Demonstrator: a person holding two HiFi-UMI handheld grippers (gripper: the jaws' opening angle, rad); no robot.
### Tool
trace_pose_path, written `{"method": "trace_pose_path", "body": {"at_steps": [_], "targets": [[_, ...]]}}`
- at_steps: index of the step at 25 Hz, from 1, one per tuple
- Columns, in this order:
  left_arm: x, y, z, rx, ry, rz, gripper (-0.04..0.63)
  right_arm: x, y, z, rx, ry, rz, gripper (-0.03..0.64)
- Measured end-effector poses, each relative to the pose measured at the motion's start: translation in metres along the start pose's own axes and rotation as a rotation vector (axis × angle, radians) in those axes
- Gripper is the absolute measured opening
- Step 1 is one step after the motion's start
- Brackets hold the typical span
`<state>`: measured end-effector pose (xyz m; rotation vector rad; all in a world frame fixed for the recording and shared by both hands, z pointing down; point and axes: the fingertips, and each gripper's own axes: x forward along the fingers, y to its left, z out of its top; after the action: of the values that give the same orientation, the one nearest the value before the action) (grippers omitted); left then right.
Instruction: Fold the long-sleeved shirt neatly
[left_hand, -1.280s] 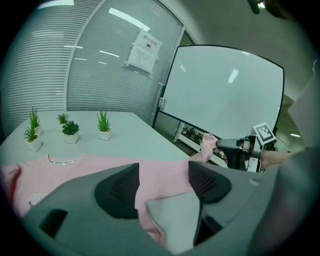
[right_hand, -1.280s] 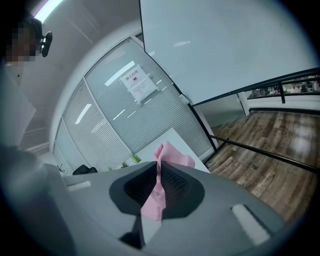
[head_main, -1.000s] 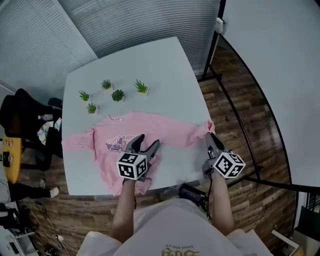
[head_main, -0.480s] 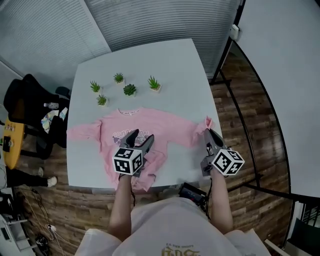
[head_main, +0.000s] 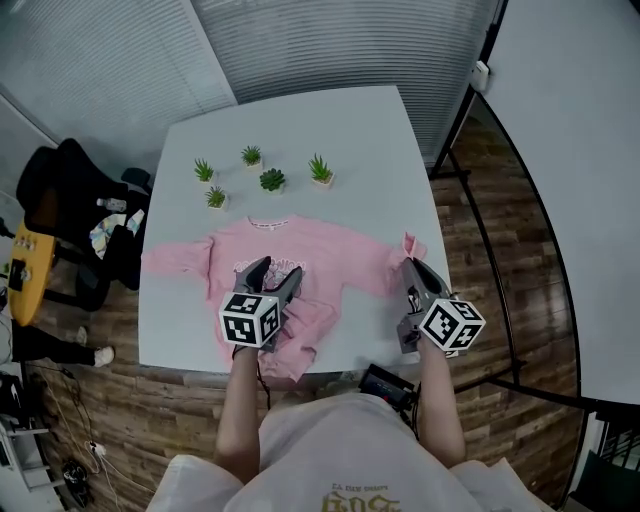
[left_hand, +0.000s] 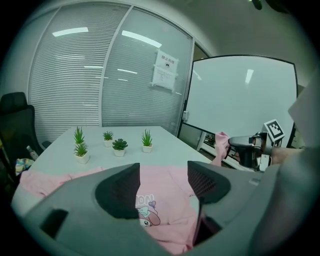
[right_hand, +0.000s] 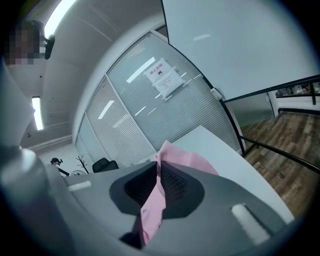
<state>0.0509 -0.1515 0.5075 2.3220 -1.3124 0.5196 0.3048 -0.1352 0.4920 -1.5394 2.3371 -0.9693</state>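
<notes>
Right claw (right_hand: 159, 170) near level, tight on pink sleeve (right_hand: 187, 162) — left claw (left_hand: 162, 170) down-tilted, apart, seemingly empty over shirt (left_hand: 165, 200)

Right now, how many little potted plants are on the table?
5, all beyond the shirt: leftmost plant, front plant just nearer, back plant, middle plant, rightmost plant. None looks hidden.

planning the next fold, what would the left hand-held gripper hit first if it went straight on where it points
The left hand-held gripper would probably meet the pink shirt first, around its chest print; depth is hard to judge.
</notes>
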Motion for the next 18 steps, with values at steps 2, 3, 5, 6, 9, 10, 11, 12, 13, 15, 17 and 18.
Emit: {"method": "trace_pose_path", "body": {"at_steps": [2, 3, 5, 6, 9, 10, 11, 12, 13, 15, 17, 18], "targets": [[-0.007, 0.004, 0.002, 0.006, -0.003, 0.014, 0.302, 0.004, 0.008, 0.001, -0.009, 0.001, 0.019, 0.035], [-0.010, 0.007, 0.003, 0.007, -0.006, 0.022, 0.302, 0.006, 0.012, 0.002, -0.014, 0.002, 0.029, 0.035], [-0.017, 0.012, 0.004, 0.002, -0.014, 0.038, 0.302, 0.009, 0.019, 0.004, -0.023, 0.003, 0.048, 0.035], [-0.022, 0.014, 0.004, -0.002, -0.017, 0.046, 0.302, 0.010, 0.023, 0.004, -0.027, 0.005, 0.056, 0.035], [-0.035, 0.022, 0.003, -0.014, -0.024, 0.074, 0.304, 0.014, 0.035, 0.004, -0.039, 0.014, 0.087, 0.035], [-0.038, 0.025, 0.003, -0.017, -0.027, 0.084, 0.304, 0.016, 0.039, 0.003, -0.042, 0.017, 0.098, 0.035], [-0.041, 0.028, 0.003, -0.020, -0.029, 0.092, 0.304, 0.019, 0.043, 0.003, -0.045, 0.020, 0.110, 0.035], [-0.044, 0.031, 0.003, -0.023, -0.030, 0.101, 0.304, 0.021, 0.048, 0.002, -0.047, 0.024, 0.120, 0.035], [-0.047, 0.034, 0.003, -0.026, -0.030, 0.109, 0.304, 0.024, 0.052, 0.001, -0.050, 0.028, 0.130, 0.035], [-0.054, 0.040, 0.002, -0.032, -0.032, 0.126, 0.304, 0.029, 0.060, -0.001, -0.057, 0.039, 0.147, 0.035], [-0.061, 0.045, 0.002, -0.038, -0.035, 0.145, 0.305, 0.034, 0.068, -0.003, -0.067, 0.052, 0.162, 0.035], [-0.065, 0.048, 0.002, -0.040, -0.035, 0.154, 0.307, 0.037, 0.072, -0.005, -0.071, 0.058, 0.170, 0.035]]}}
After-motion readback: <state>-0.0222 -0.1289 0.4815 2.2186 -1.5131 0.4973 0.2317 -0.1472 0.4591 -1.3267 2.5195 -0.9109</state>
